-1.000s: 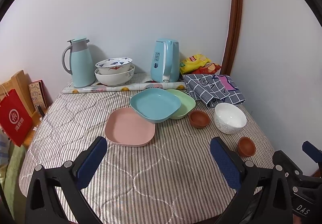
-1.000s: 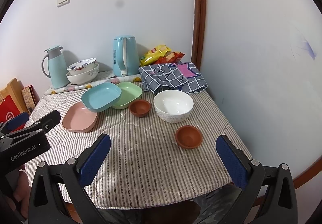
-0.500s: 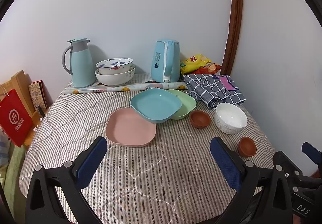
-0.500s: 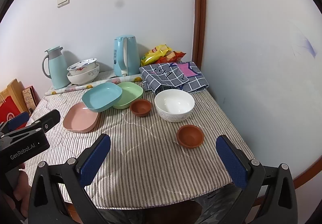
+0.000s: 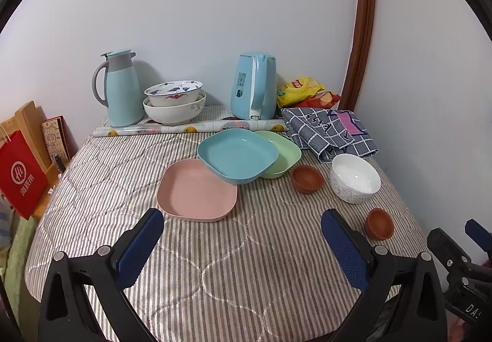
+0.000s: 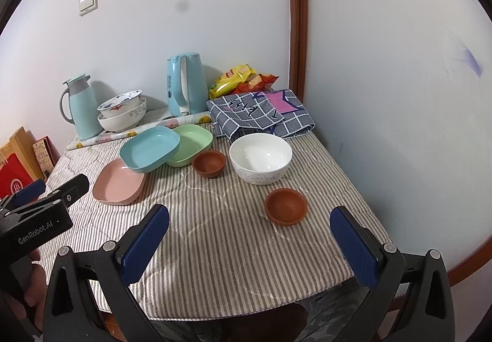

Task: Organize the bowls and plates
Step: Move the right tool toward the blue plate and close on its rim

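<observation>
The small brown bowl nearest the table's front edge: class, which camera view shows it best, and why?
The right wrist view. There the small brown bowl lies near the middle, large, its inside visible. In the left wrist view the same bowl sits far to the right, smaller and more distorted, close beside a finger of the left gripper.

Plates (image 5: 236, 156) left (overlapping) of bowls (image 5: 355, 177)

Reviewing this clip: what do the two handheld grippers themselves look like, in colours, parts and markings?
Both grippers are black clamp-like frames with silver rivets and two fingers faced with textured dark blue pads. The left gripper carries white "GenRobot.AI" lettering on its side, seen from the right wrist camera. The right gripper shows partial white letters "DA" from the left wrist camera. No cables show.
</observation>
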`<state>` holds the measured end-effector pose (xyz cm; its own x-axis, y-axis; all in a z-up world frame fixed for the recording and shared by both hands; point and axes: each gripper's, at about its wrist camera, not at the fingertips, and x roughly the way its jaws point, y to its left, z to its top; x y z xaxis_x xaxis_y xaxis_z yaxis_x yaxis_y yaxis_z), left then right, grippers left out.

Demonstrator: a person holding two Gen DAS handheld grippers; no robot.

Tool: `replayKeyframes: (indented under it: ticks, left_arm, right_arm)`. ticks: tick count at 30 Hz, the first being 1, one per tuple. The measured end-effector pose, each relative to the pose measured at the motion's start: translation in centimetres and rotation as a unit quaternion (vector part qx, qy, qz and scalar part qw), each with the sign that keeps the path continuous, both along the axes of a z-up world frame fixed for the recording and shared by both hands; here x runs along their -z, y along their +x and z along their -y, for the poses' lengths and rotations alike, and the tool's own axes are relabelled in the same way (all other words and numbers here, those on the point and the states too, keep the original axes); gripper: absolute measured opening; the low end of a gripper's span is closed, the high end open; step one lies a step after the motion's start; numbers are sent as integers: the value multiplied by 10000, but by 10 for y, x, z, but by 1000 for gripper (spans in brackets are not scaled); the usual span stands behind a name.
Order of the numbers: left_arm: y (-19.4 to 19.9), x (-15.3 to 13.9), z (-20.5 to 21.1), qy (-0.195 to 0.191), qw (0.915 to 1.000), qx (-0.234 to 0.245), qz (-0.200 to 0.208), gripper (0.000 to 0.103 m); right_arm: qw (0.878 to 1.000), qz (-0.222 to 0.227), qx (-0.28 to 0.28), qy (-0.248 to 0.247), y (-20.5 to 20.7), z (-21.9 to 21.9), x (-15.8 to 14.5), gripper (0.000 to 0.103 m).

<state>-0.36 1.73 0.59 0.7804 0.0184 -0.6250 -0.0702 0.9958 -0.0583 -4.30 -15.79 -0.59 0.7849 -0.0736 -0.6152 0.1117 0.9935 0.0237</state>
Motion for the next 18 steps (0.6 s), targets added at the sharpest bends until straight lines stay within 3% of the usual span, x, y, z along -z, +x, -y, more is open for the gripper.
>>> replayKeyframes:
  ticks: [18]
  left_arm:
    - [40,-16,1,8,10000,11,-62,103]
  right_arm:
    - [9993,27,-138,341,27,8,-9,103]
